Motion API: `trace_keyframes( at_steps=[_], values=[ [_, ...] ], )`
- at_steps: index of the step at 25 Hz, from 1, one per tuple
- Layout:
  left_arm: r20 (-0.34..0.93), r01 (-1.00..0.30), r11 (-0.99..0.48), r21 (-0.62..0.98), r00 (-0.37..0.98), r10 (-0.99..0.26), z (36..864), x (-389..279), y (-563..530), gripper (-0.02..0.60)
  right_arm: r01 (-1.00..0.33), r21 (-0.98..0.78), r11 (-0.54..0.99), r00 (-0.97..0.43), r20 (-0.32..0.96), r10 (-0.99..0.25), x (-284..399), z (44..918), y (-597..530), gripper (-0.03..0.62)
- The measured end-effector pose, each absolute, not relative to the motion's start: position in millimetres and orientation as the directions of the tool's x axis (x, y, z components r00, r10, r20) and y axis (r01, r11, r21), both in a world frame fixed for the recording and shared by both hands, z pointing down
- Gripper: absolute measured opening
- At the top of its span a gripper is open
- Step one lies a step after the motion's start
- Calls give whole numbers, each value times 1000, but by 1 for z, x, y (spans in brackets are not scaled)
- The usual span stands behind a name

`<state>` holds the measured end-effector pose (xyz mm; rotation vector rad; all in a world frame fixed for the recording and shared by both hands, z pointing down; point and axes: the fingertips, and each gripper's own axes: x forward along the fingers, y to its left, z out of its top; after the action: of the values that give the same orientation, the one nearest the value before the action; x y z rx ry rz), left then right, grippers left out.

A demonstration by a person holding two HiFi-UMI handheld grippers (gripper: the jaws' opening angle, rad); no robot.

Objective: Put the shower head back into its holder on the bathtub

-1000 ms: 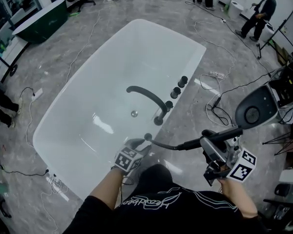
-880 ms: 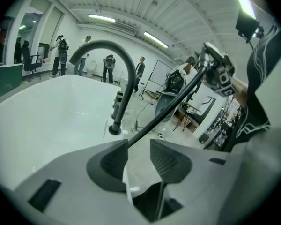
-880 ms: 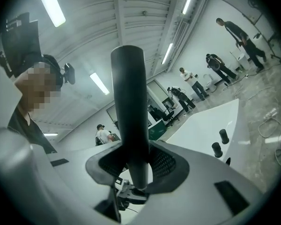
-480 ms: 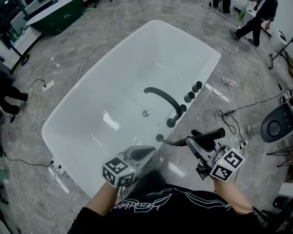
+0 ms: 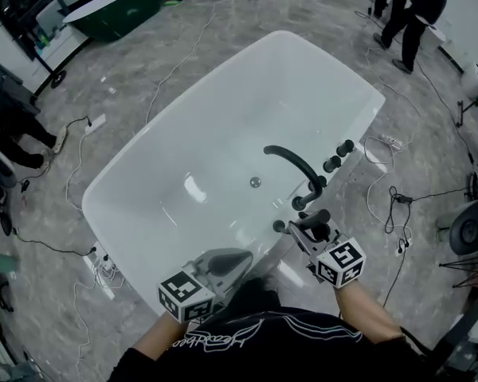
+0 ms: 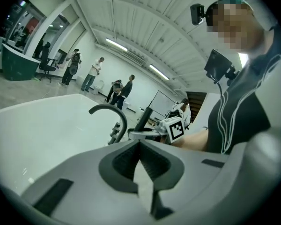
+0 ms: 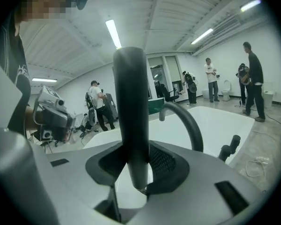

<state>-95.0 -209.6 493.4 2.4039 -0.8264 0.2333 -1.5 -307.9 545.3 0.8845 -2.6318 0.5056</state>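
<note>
So right now the right claw has the shower head clamped between its pads. In the right gripper view the dark handle stands pretty much upright in the right claw, with its lower end down between the pads. From the head view the shower head sits over the near right rim of the white bathtub, just beside the base of the curved black faucet. The little dark round holder is right next to it, but I honestly can't tell if the two are touching. The left claw is closed with nothing in it; the left gripper view shows its tips meeting, no gap. It hangs over the tub's near end, off to the left of the right claw and apart from it. Two black knobs sit on the rim past the faucet, the drain is in the tub floor, and loose cables trail across the grey floor.
</note>
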Motion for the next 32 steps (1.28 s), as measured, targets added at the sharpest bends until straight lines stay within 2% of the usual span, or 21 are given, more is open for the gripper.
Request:
trace_keyframes(
  at_steps=[4,14,23,32],
  values=[
    [360,-599,-667,443,800,-480,497,-102,-206,5,-655,-204,728,-723,447,-526,-8,573,-315,135],
    [398,-636,-606,478,772,-496,517,-129,-216,5,-727,-193,660,-644,524,-557,-10,647,-332,135],
    [424,-641,-581,501,768,-481,530,-143,-218,5,-779,-199,595,-566,632,-529,-8,711,-332,135],
    [405,-643,-553,530,765,-500,537,-150,-226,5,-739,-133,661,-548,689,-474,-17,736,-318,137]
  ],
)
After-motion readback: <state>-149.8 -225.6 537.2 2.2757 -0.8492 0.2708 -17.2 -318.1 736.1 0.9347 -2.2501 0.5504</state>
